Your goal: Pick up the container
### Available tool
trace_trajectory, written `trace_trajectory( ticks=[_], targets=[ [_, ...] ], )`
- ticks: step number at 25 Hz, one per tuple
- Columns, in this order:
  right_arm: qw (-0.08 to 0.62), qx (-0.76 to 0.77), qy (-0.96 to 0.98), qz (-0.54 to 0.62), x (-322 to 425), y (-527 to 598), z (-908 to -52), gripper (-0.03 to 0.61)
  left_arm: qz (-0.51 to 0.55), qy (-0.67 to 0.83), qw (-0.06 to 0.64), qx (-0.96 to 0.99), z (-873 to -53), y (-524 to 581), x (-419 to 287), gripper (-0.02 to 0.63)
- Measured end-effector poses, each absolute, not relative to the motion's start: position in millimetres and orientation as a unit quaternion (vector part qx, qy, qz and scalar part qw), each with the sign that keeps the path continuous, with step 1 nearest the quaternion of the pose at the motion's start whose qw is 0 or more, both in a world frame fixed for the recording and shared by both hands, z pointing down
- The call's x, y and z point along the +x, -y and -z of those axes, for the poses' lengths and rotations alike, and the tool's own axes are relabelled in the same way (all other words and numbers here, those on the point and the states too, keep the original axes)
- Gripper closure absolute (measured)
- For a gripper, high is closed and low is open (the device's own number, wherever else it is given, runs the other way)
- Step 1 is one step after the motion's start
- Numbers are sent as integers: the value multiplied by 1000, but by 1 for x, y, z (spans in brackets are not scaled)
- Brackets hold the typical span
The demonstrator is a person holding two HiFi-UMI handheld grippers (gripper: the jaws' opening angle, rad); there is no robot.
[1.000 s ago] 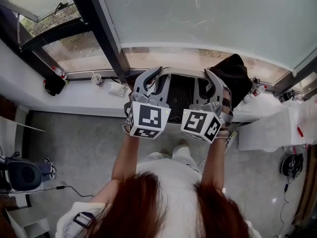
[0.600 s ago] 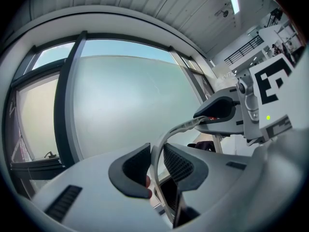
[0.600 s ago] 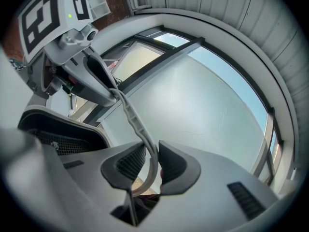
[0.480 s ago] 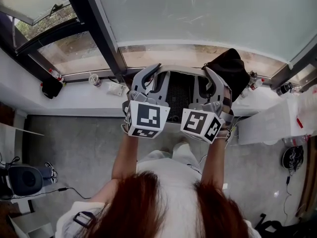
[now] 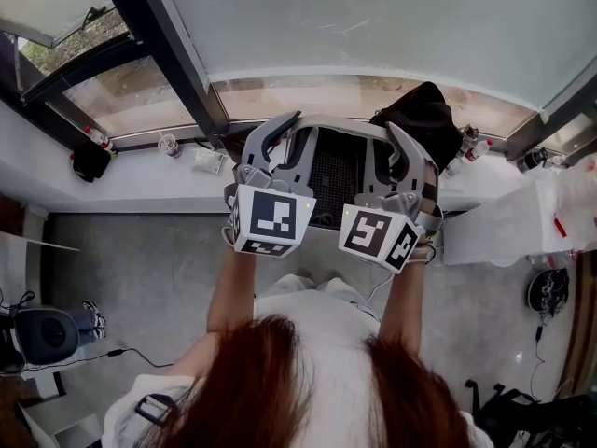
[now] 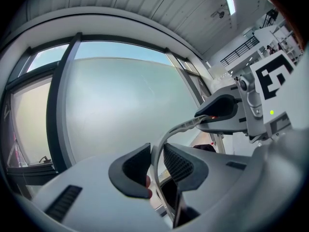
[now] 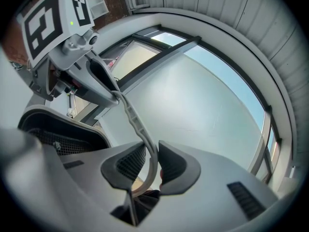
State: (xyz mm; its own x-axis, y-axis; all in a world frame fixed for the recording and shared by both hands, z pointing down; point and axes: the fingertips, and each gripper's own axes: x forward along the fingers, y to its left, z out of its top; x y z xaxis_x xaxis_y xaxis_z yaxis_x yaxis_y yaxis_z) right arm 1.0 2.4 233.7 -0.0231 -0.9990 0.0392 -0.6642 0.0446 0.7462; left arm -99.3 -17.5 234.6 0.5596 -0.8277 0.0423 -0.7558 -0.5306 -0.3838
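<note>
Container — left gripper, right gripper still clamped — barely shifted.

A white window sill runs under the glass. At its left end a small red-capped bottle lies just beside a black pouch. Further right stand a small cup and a crumpled white packet. A black fabric bundle sits toward the right, with another small bottle near it. Below, the grey floor carries a pair of shoes, a dark round seat and a thin cable.
</note>
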Motion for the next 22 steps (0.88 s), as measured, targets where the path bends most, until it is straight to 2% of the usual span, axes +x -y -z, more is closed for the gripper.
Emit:
trace_trajectory(
  ticks=[22],
  targets=[
    [291, 629, 665, 277, 66, -12, -230, 480, 97, -452, 174, -869, -230, 8, -35, 522]
  ],
)
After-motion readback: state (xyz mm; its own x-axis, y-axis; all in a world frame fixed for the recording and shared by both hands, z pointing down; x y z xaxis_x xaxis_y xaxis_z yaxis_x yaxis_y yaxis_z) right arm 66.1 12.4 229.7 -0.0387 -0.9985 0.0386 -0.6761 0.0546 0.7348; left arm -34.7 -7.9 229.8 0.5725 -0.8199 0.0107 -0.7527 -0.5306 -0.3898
